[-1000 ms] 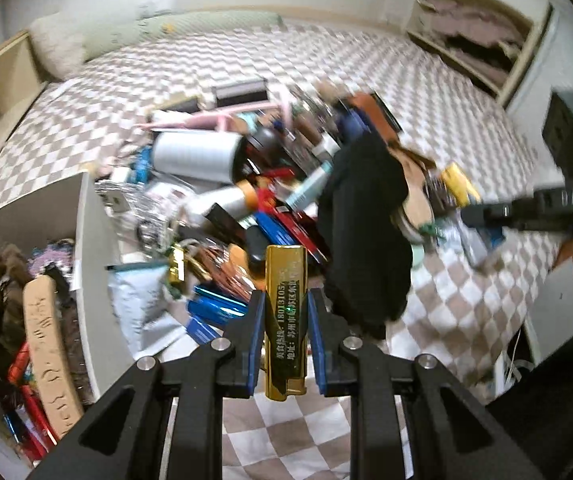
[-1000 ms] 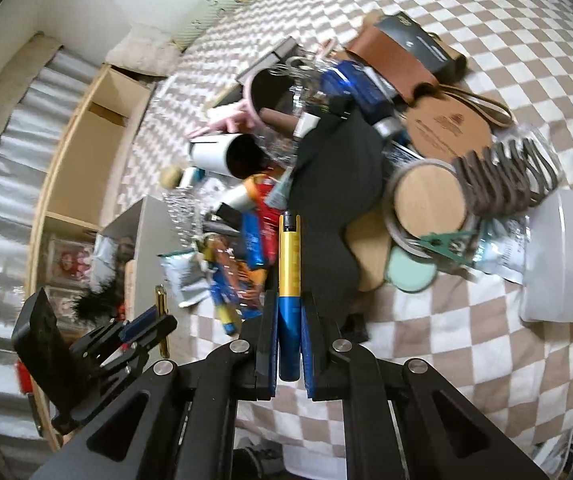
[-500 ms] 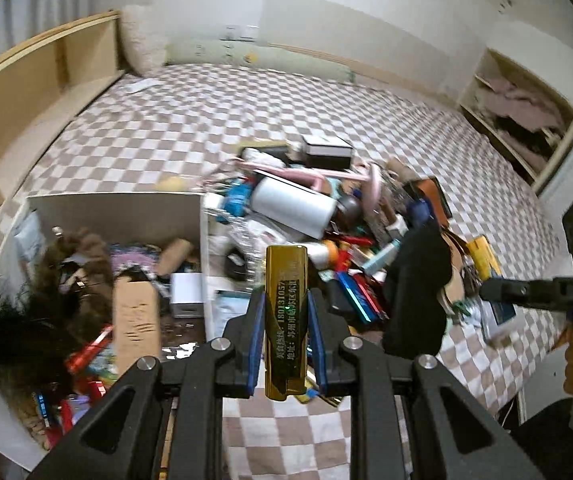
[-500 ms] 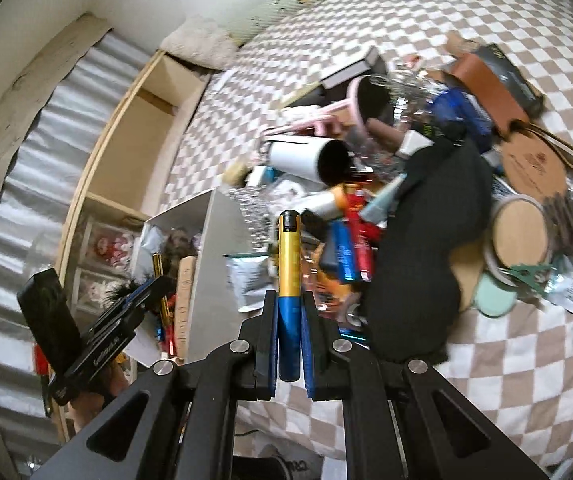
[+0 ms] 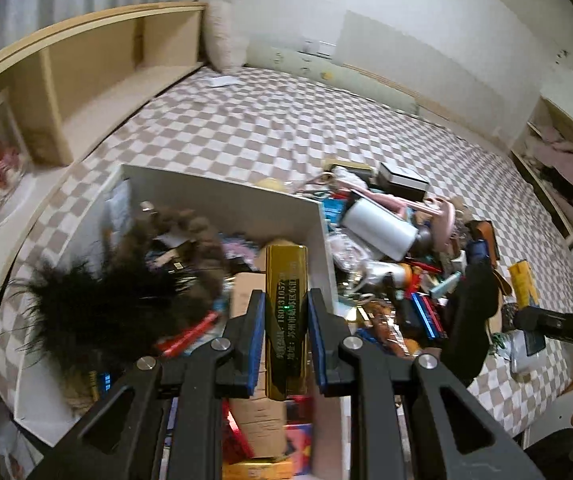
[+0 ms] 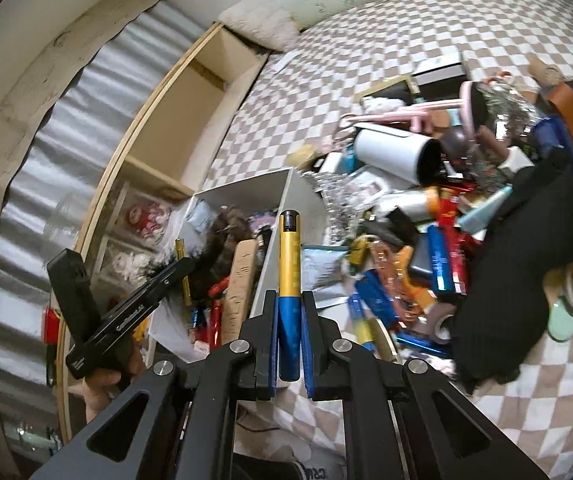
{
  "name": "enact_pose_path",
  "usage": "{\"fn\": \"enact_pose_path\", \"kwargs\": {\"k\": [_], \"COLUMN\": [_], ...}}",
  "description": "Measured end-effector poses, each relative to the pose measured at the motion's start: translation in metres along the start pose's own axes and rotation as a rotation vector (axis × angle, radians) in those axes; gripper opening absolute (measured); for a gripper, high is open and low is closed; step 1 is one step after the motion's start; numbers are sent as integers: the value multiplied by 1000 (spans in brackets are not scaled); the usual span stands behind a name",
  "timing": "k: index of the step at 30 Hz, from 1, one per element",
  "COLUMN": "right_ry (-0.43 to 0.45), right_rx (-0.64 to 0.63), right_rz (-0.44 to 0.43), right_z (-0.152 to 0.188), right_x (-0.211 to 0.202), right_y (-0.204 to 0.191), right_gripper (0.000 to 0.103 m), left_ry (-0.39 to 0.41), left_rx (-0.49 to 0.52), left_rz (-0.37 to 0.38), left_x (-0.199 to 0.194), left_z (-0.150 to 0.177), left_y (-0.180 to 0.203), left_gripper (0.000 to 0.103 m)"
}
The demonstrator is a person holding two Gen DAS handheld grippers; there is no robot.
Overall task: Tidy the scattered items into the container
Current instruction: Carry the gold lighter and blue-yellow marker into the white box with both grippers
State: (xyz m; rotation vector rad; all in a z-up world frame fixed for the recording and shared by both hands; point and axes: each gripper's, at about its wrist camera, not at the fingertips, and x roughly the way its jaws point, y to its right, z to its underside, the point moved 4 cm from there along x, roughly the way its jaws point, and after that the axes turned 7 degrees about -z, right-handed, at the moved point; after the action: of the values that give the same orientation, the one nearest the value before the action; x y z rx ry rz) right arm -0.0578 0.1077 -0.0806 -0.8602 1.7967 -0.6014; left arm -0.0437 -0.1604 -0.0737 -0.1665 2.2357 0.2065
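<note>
Holding one thing in each pair of tongs, I count two items off the bed. My left gripper (image 5: 286,344) is clenched on a gold bar-shaped item (image 5: 286,312), its blue pads pressed to both long sides. Printing runs down its face: digits that look like "1801310572" and a line of Chinese characters I cannot make out. It hangs above the inside of the white container (image 5: 226,200), near the right-hand wall.

My right gripper (image 6: 289,344) grips a single yellow-and-blue pen (image 6: 289,272) with a black tip, upright between the pads. It sits over the container's (image 6: 274,248) near wall, beside the pile rather than inside the box.

Inside the container I see one black feathery piece (image 5: 86,312), one brown furry piece (image 5: 182,232), one tan block (image 5: 246,300) and some red bits too blurred to count.

On the checkered bedspread (image 5: 246,128), to the right of the container, the scattered pile holds one white cylinder (image 5: 378,232) lying on its side, one pink hanger (image 5: 426,208), one black box (image 5: 402,180), one black cloth (image 5: 474,312) draped at the pile's right edge, one yellow packet (image 5: 522,284), and several blue sticks (image 6: 440,260) I cannot count exactly. From the right wrist view, white lettering shows on the left gripper's (image 6: 182,268) arm, too small to read.
</note>
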Motion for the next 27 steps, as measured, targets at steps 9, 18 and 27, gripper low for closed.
{"fn": "enact_pose_path", "kwargs": {"k": [9, 18, 27], "right_ry": [-46, -98, -131], "right_rx": [-56, -108, -141], "right_rz": [-35, -60, -67], "right_z": [7, 19, 26], "right_x": [31, 62, 90], "right_y": [-31, -58, -75], "right_gripper": [11, 11, 11], "left_ry": [-5, -56, -101], "left_rx": [-60, -12, 58], "left_rz": [-48, -78, -98], "left_x": [-2, -1, -1], "left_z": [6, 25, 43], "left_y": [-37, -47, -47], "left_gripper": [21, 21, 21]}}
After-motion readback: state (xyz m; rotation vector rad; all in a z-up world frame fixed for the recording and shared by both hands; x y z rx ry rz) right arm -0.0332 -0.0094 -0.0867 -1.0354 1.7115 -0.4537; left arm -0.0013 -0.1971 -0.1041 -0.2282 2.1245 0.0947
